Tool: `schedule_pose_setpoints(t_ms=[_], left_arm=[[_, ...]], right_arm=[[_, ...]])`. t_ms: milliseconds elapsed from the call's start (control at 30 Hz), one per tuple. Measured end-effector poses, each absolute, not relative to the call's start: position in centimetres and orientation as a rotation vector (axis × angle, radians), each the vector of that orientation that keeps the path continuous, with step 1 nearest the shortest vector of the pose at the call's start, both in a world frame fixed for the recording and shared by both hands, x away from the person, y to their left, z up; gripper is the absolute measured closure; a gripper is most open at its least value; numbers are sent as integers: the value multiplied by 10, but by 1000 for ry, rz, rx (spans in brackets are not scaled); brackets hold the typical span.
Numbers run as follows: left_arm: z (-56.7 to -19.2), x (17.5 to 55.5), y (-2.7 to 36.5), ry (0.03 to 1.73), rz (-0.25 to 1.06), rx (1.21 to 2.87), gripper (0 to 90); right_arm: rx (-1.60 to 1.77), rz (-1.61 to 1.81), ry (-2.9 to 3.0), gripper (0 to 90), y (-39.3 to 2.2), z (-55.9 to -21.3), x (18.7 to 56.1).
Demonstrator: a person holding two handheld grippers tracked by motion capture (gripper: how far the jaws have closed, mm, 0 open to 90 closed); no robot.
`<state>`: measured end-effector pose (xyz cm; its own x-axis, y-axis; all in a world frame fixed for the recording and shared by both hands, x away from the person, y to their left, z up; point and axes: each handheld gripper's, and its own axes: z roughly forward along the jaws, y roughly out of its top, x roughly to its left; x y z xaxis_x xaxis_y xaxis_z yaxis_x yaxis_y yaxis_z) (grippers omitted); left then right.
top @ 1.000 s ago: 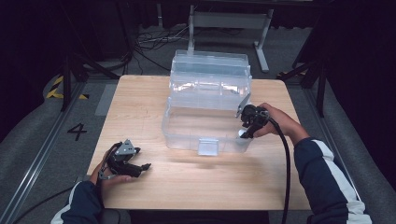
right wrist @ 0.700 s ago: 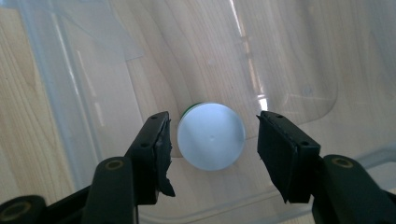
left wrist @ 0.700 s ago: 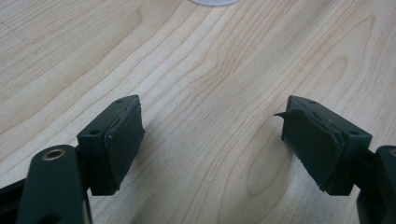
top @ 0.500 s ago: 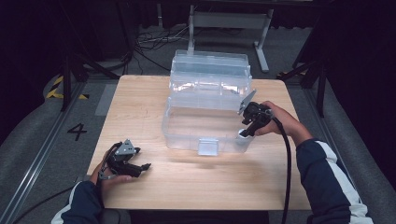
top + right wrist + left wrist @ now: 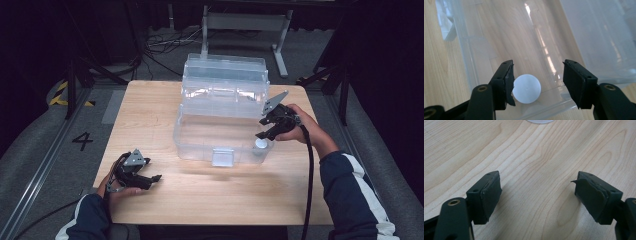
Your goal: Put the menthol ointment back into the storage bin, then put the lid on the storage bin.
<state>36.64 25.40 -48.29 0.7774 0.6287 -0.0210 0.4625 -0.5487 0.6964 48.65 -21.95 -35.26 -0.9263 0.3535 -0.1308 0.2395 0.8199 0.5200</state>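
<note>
Placing of the white ball (image 5: 526, 88) into the clear plastic bin (image 5: 200, 142) is judged to be the step in hand, at the release stage. The ball is seen resting on the bin floor in the corner at 4 o'clock of the bin. The right hand-held gripper (image 5: 263, 130) is held just above that corner; its jaws have just been opening, and in the right gripper view a gap is seen between the ball and the far pad, so the ball is no longer gripped. The left hand-held gripper (image 5: 150, 179) is rested on the table (image 5: 150, 115) at 7 o'clock, jaws spread wide with nothing between them. For the next move, a straight lift clear of the bin wall is called for, so that the ball is not nudged.
</note>
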Motion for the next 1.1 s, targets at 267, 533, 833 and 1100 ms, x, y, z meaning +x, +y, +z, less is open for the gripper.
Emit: schedule_pose_setpoints(t_ms=[267,533,833,1100], left_arm=[[-483,367,254,807,312,2254,218],[-477,368,251,853,312,2279,259],[-449,373,233,774,334,2230,289],[-419,378,213,685,394,2197,289]], right_arm=[[478,809,2721,433,-226,-346,487],[441,870,2690,428,-228,-337,482],[457,917,2599,427,-237,-316,479],[517,986,2514,423,-247,-304,490]])
